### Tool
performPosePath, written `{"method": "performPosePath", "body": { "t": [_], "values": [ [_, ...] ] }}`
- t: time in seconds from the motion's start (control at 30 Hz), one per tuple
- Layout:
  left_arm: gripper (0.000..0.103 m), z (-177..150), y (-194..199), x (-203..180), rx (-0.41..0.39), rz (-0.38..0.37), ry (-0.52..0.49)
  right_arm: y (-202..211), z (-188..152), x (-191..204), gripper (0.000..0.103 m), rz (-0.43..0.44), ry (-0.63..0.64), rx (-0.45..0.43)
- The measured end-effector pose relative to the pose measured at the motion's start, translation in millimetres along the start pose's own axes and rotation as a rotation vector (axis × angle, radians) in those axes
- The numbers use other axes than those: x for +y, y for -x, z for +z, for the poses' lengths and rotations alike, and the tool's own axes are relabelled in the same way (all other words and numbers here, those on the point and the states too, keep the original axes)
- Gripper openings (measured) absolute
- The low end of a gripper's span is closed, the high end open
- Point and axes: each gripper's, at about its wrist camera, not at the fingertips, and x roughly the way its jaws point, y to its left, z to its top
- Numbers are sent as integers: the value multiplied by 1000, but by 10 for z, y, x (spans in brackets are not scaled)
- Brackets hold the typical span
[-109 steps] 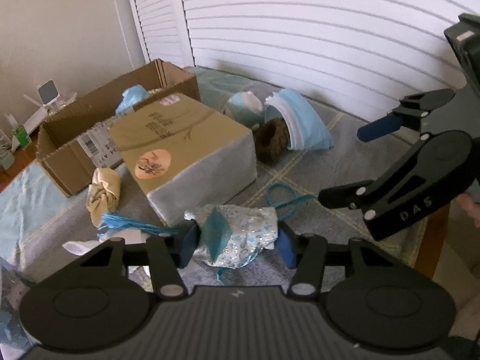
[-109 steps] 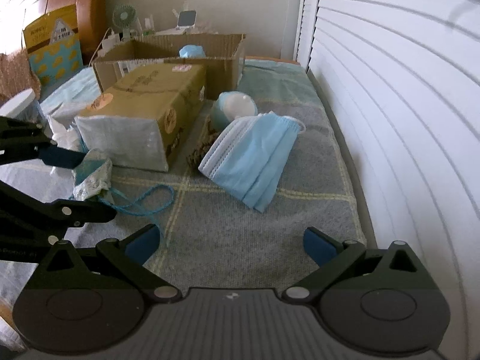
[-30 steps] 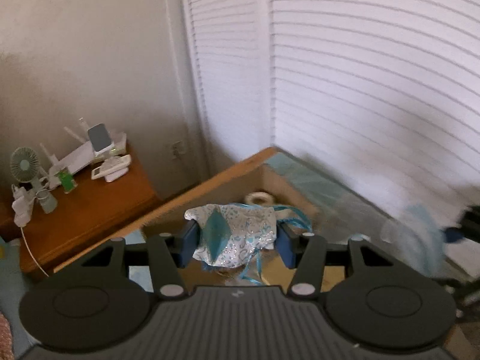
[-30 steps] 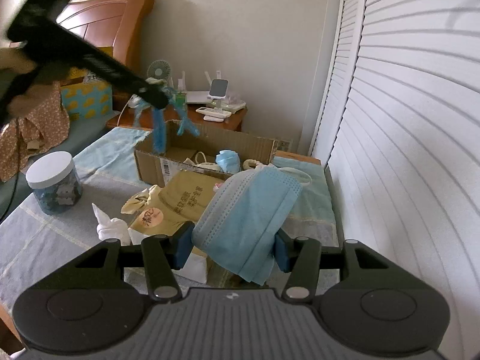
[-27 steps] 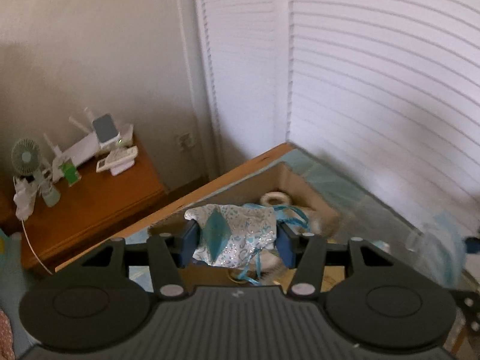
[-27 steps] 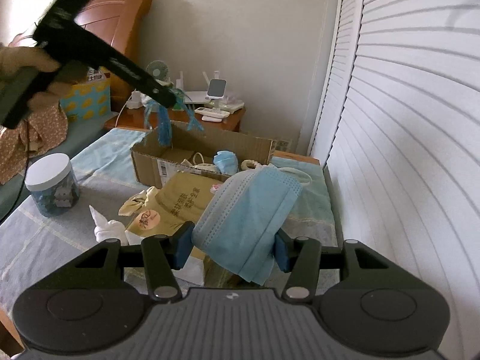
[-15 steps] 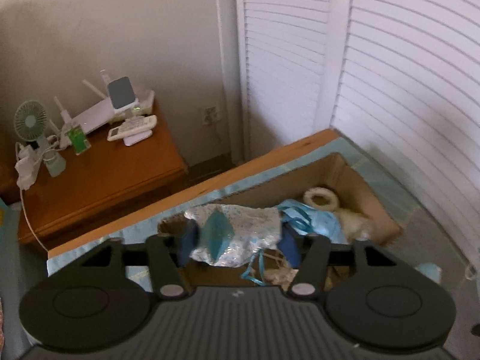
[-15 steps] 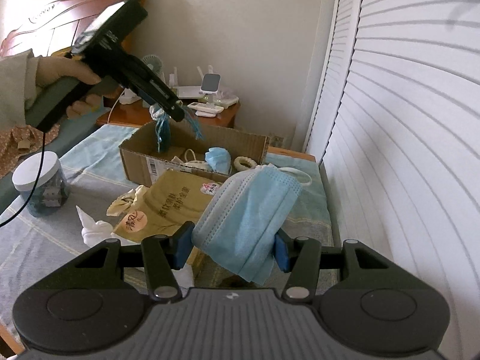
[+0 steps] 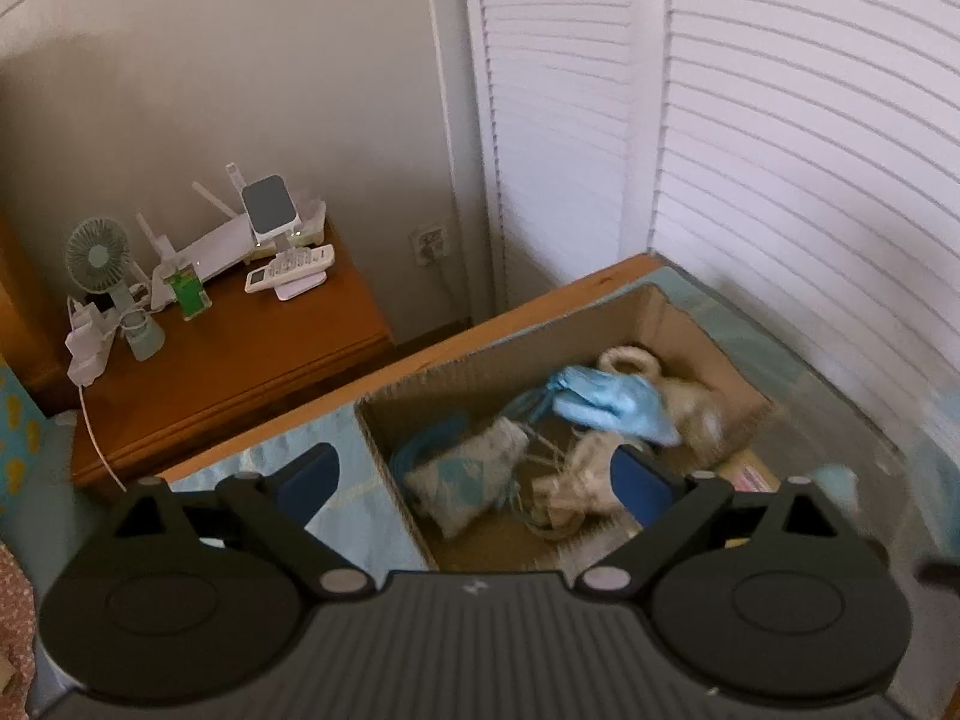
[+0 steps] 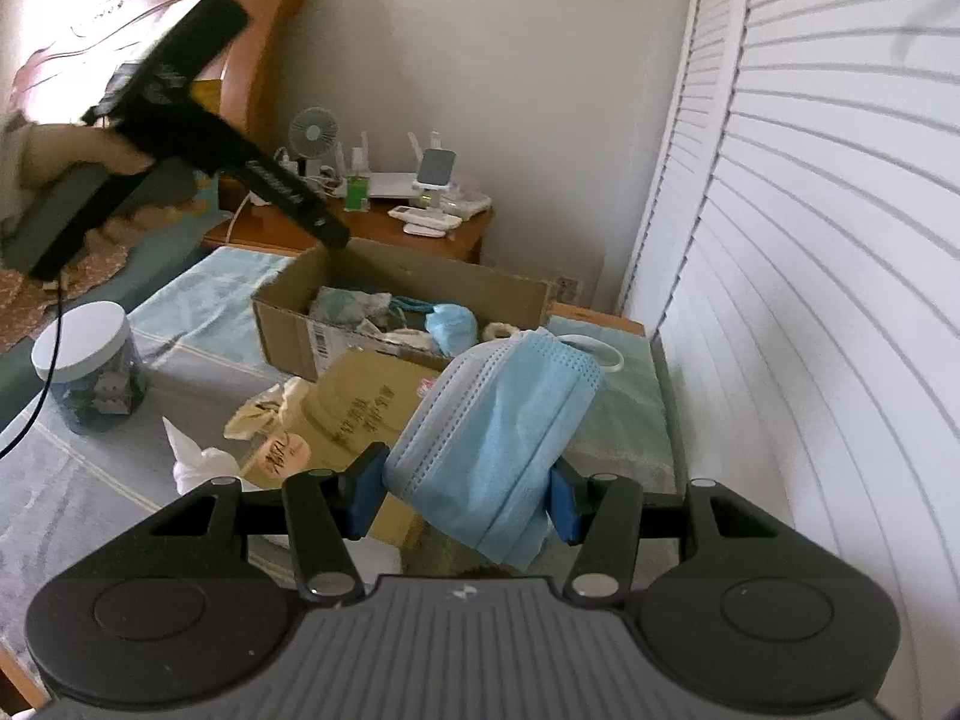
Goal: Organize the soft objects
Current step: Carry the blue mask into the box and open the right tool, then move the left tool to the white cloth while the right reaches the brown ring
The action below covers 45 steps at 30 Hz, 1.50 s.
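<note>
My left gripper (image 9: 474,480) hovers over an open cardboard box (image 9: 492,360), its jaws opening wide with nothing pressed between them. The silver-and-teal patterned pouch (image 9: 465,474) lies loose inside the box, beside a light blue soft item (image 9: 606,399) and pale cords. In the right wrist view, the left gripper (image 10: 327,231) points down at the box (image 10: 420,282) from the left, held by a person's hand. My right gripper (image 10: 465,492) is shut on a light blue face mask (image 10: 498,438), held up above the bed.
A tan parcel (image 10: 360,402) lies in front of the box, with beige cloth (image 10: 264,408) and white cloth (image 10: 198,462) beside it. A white-lidded jar (image 10: 90,372) stands at left. A wooden nightstand (image 9: 240,330) sits behind; white shutters (image 10: 810,240) run along the right.
The left gripper swung over the box, opened, and the patterned pouch dropped from its pads into the box. The right gripper kept still with the mask.
</note>
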Motion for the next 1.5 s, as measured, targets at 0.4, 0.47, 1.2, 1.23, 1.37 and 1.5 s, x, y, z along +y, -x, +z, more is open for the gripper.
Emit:
{"method": "performPosePath", "body": {
  "t": [0.4, 0.47, 1.2, 1.23, 1.37, 1.5],
  "values": [
    [99, -937, 1028, -311, -89, -93, -52, -364, 478, 194, 59, 114, 27, 11],
    [99, -1090, 1123, -361, -96, -101, -61, -483, 599, 262, 59, 133, 51, 17],
    [99, -1624, 1160, -242, -63, -137, 19, -1839, 1311, 758, 59, 218, 136, 133],
    [99, -1622, 1146, -228, -60, -139, 24, -1876, 1311, 766, 61, 225, 137, 141],
    [99, -1617, 1092, -194, -47, -133, 38, -1904, 1255, 814, 93, 245, 148, 140],
    [99, -1601, 1069, -190, -40, -130, 37, -1813, 1209, 784, 100, 250, 133, 124]
  ]
}}
